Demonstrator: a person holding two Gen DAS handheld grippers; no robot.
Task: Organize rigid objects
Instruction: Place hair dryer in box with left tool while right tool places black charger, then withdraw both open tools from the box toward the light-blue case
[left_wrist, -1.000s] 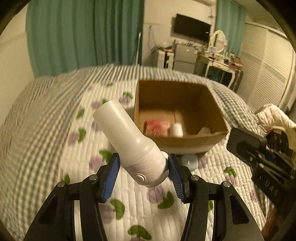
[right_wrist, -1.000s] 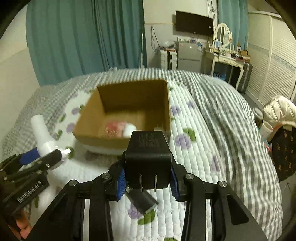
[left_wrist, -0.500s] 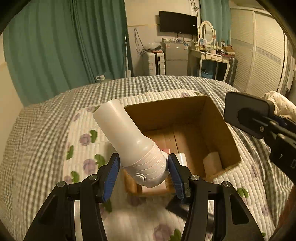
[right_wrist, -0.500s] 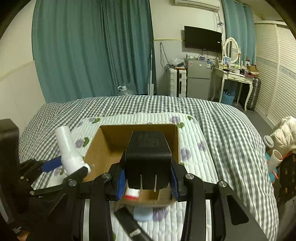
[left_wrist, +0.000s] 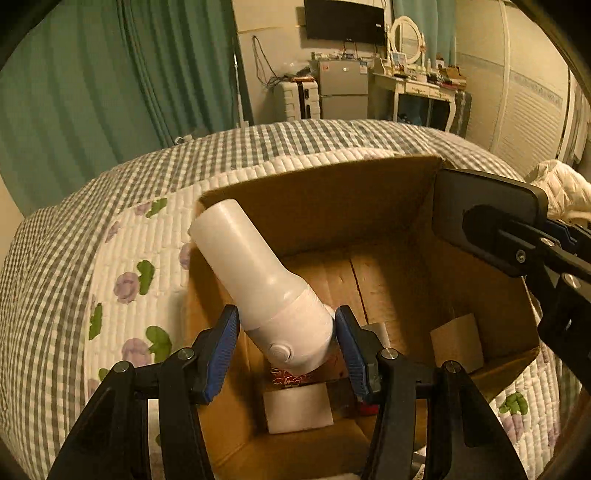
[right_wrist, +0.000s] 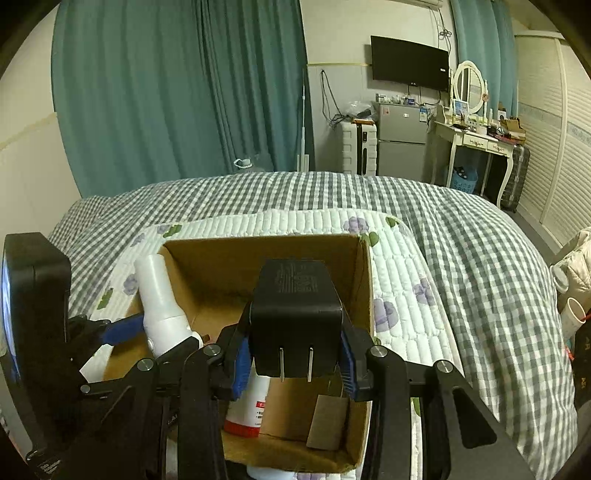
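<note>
An open cardboard box (left_wrist: 325, 199) sits on the bed; it also shows in the right wrist view (right_wrist: 266, 254). My left gripper (left_wrist: 286, 345) is shut on a white plastic bottle (left_wrist: 258, 284), held over the box's left side. My right gripper (right_wrist: 295, 356) is shut on a black power adapter (right_wrist: 295, 314) with two prongs, held over the box's right side; it also shows in the left wrist view (left_wrist: 484, 218). The white bottle also shows in the right wrist view (right_wrist: 159, 295). Inside the box lie a white bottle with a red band (right_wrist: 247, 406), a white block (left_wrist: 297, 408) and a small cardboard piece (left_wrist: 458, 343).
The bed has a white floral quilt (left_wrist: 140, 280) over a grey checked blanket (right_wrist: 480, 258). Green curtains (right_wrist: 177, 92) hang behind. A fridge (right_wrist: 400, 140), a dressing table (right_wrist: 476, 136) and a wall TV (right_wrist: 408, 68) stand at the far wall.
Both grippers have moved forward and over the box, carrying the bottle and the adapter. The box now lies directly beneath them and looks larger.
</note>
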